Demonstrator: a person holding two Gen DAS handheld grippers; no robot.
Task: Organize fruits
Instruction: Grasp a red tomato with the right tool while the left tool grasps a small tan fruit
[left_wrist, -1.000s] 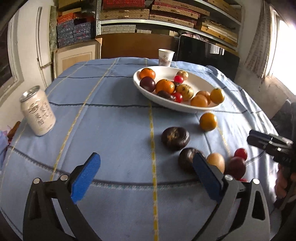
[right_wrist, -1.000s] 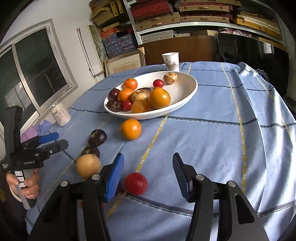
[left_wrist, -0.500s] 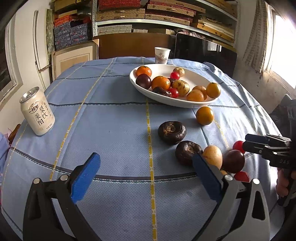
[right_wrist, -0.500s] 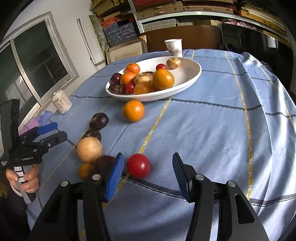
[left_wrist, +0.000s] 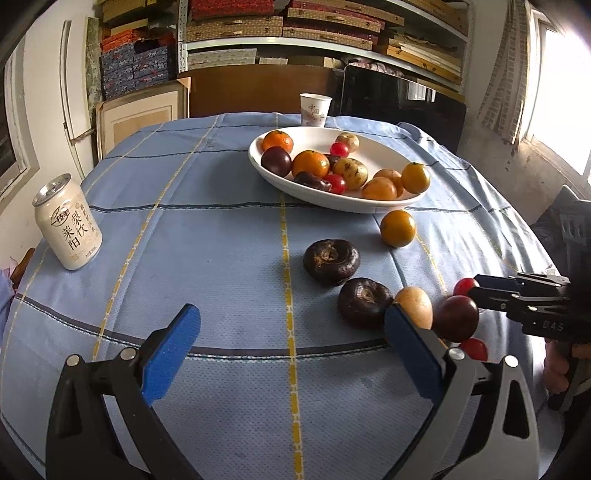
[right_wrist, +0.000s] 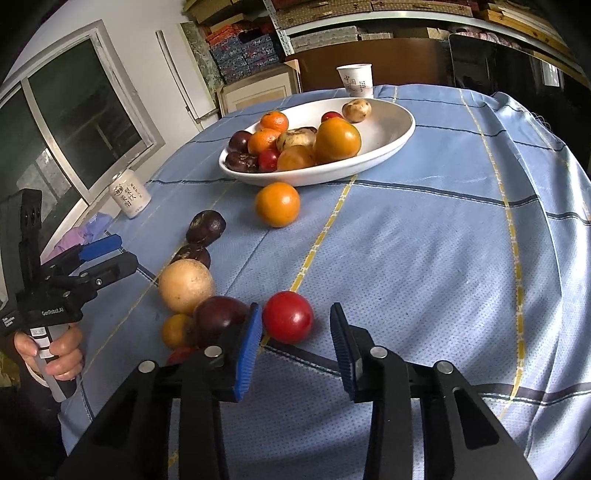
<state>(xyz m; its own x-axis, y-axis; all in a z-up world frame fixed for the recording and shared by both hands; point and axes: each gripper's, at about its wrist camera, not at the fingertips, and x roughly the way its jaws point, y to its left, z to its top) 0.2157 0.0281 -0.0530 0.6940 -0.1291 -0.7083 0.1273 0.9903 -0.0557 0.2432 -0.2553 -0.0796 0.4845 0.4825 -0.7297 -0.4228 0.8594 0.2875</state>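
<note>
A red tomato (right_wrist: 288, 317) lies on the blue cloth between the pads of my right gripper (right_wrist: 294, 312). Its jaws are closing; the left pad is at the tomato's side and a gap shows at the right pad. Beside it lie a purple plum (right_wrist: 219, 317), a tan round fruit (right_wrist: 185, 285), two dark brown fruits (left_wrist: 331, 261) and an orange (right_wrist: 277, 204). The white bowl (left_wrist: 332, 201) holds several fruits. My left gripper (left_wrist: 291, 354) hovers wide open over bare cloth, left of the loose fruits.
A drink can (left_wrist: 67, 222) stands at the table's left edge and a paper cup (left_wrist: 314, 109) behind the bowl. A small orange fruit (right_wrist: 176, 331) and a small red one (left_wrist: 474, 349) lie near the front edge. Shelves of boxes line the back wall.
The right gripper's jaws have narrowed and come forward around the red tomato, which now sits between the pads. The left gripper has stayed in place and open.
</note>
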